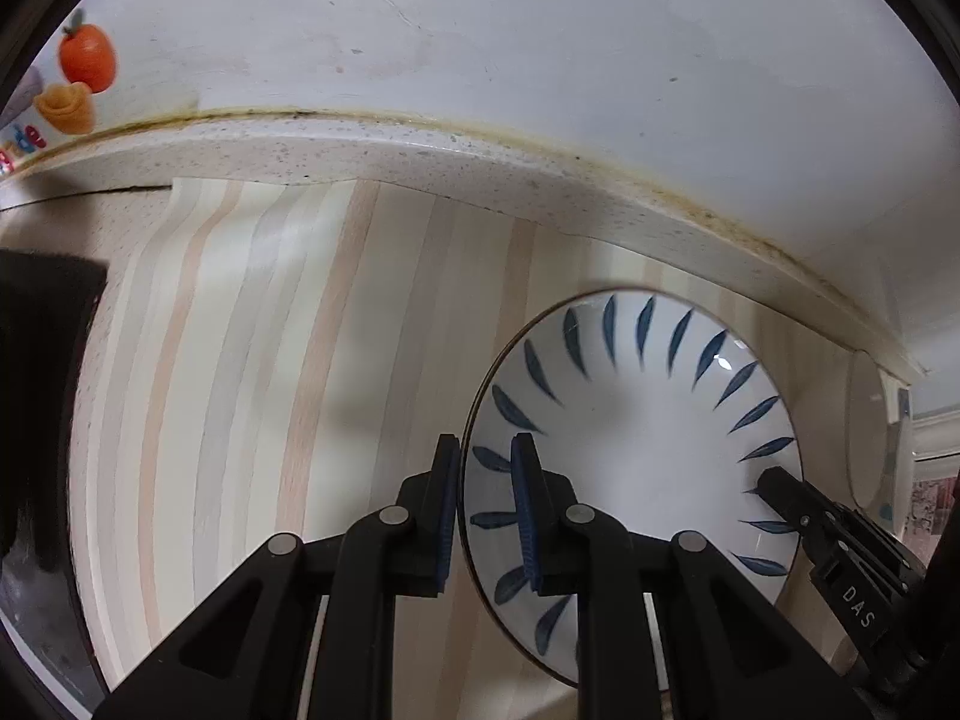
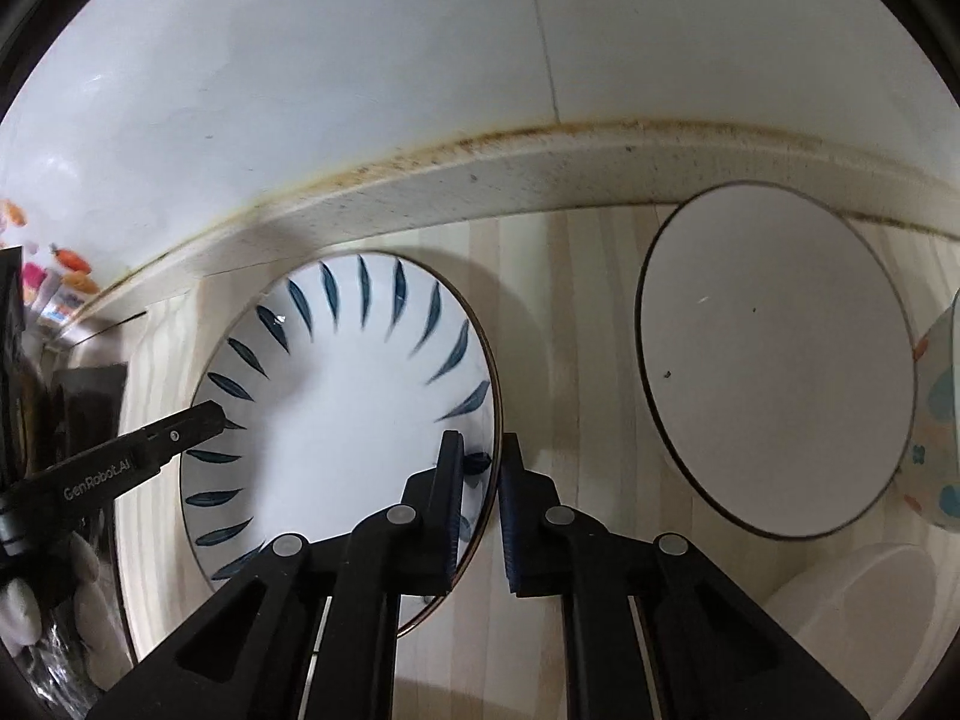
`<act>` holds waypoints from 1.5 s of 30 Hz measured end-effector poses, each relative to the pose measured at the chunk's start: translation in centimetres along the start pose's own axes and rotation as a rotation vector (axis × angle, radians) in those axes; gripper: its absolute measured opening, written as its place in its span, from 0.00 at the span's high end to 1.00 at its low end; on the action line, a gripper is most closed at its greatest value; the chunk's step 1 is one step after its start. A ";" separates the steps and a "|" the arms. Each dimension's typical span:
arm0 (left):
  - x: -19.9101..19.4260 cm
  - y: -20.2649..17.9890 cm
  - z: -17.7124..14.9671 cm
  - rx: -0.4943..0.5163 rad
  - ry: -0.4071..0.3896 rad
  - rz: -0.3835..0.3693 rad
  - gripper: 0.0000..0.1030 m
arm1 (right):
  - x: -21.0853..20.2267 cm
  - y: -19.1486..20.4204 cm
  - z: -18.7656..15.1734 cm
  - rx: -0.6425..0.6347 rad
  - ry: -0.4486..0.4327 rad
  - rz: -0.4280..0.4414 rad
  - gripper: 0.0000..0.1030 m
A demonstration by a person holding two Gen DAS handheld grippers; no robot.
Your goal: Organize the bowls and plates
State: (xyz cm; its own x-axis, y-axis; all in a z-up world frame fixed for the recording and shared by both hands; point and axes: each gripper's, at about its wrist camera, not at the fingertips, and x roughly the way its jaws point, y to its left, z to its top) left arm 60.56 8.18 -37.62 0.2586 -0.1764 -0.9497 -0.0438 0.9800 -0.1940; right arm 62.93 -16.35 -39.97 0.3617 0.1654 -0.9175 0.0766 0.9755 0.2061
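Note:
A white plate with blue leaf marks (image 1: 636, 438) lies on the striped wooden board (image 1: 270, 360); it also shows in the right wrist view (image 2: 342, 420). My left gripper (image 1: 485, 456) straddles the plate's left rim, one finger outside and one inside, closed on it. My right gripper (image 2: 483, 450) straddles the plate's right rim the same way. Each gripper's finger shows in the other view, the right at the plate's right edge (image 1: 798, 504) and the left at its left edge (image 2: 174, 438). A plain white plate (image 2: 774, 360) lies to the right.
A speckled counter ledge (image 1: 420, 150) and white wall run behind the board. A patterned bowl (image 2: 939, 420) and a white lid-like dish (image 2: 852, 612) sit at the far right. Dark objects (image 1: 42, 390) stand at the left, with colourful packaging (image 1: 78, 78) behind.

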 end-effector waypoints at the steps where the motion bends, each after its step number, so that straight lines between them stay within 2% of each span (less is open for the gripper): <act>1: -0.5 0.0 -0.4 -0.001 -0.007 -0.003 0.85 | -0.5 0.2 -0.2 -0.006 -0.003 0.004 0.88; 11: -7.5 -0.8 -4.0 0.047 -0.110 -0.009 0.85 | -7.2 -0.3 -3.8 -0.038 -0.058 0.051 0.88; 17: -10.0 -2.3 -6.3 0.072 -0.148 -0.015 0.85 | -11.4 -0.8 -6.9 -0.045 -0.080 0.082 0.88; 20: -11.9 -3.5 -7.8 0.078 -0.163 -0.021 0.85 | -13.9 -1.2 -9.1 -0.057 -0.096 0.090 0.88; 27: -14.4 -3.8 -12.1 0.074 -0.162 -0.050 0.85 | -17.7 -2.6 -14.0 -0.063 -0.097 0.114 0.88; 35: -14.5 -3.5 -16.4 0.062 -0.137 -0.048 0.85 | -18.6 -3.9 -18.1 -0.062 -0.060 0.140 0.88; 45: -10.2 -2.1 -18.7 0.019 -0.069 -0.007 0.85 | -14.5 -4.1 -21.1 -0.100 0.005 0.146 0.88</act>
State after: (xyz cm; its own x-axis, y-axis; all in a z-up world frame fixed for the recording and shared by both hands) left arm 40.00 6.22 -32.07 0.3246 -0.1771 -0.9291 -0.0234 0.9805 -0.1951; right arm 37.75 -19.74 -34.69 0.3578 0.3069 -0.8819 -0.0690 0.9505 0.3028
